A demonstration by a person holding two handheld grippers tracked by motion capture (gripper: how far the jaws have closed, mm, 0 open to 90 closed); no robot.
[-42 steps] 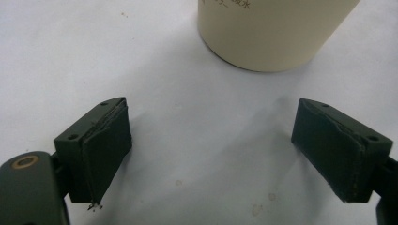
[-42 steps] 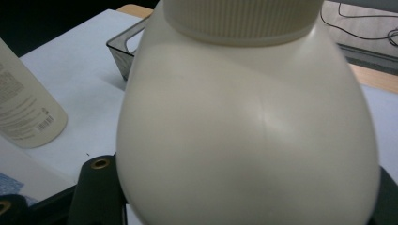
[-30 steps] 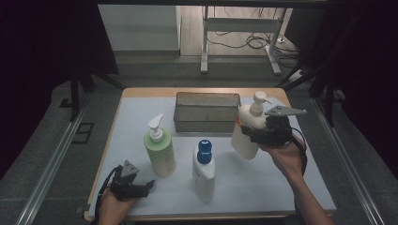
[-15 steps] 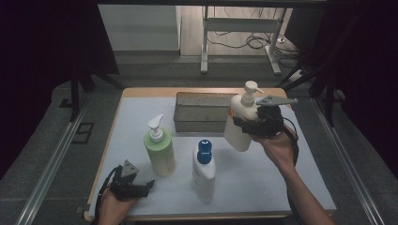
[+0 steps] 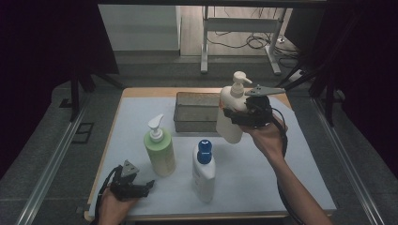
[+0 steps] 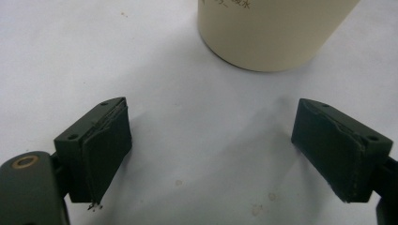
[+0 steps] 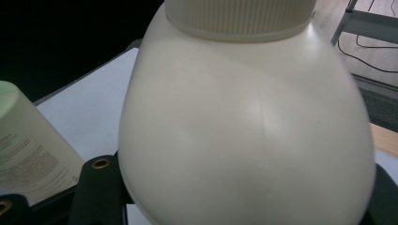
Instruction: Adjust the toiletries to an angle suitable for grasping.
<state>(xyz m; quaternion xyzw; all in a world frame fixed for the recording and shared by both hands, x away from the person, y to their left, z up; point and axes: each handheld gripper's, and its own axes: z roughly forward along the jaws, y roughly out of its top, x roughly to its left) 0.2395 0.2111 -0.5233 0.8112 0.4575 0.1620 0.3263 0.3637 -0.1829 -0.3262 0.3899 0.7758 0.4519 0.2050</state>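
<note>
A white pump bottle (image 5: 231,101) hangs in the air at the right end of the grey mesh basket (image 5: 187,123), tilted a little. My right gripper (image 5: 230,115) is shut on its body from the right side. In the right gripper view the bottle's rounded shoulder (image 7: 244,126) bulges between the black fingers (image 7: 101,187). My left gripper (image 5: 145,186) rests at the table's front left corner, open and pointing right. Its jaws (image 6: 223,154) stand wide apart over bare white mat, with a cream bottle base (image 6: 267,33) just ahead.
A pale green pump bottle (image 5: 160,152) and a white bottle with a blue cap (image 5: 203,171) stand on the white mat between the two hands. The green bottle (image 7: 28,150) also shows left of the held bottle. Dark floor and table legs lie beyond.
The right hand has carried the white pump bottle up and to the left, closer to the basket. The left hand has stayed put.
</note>
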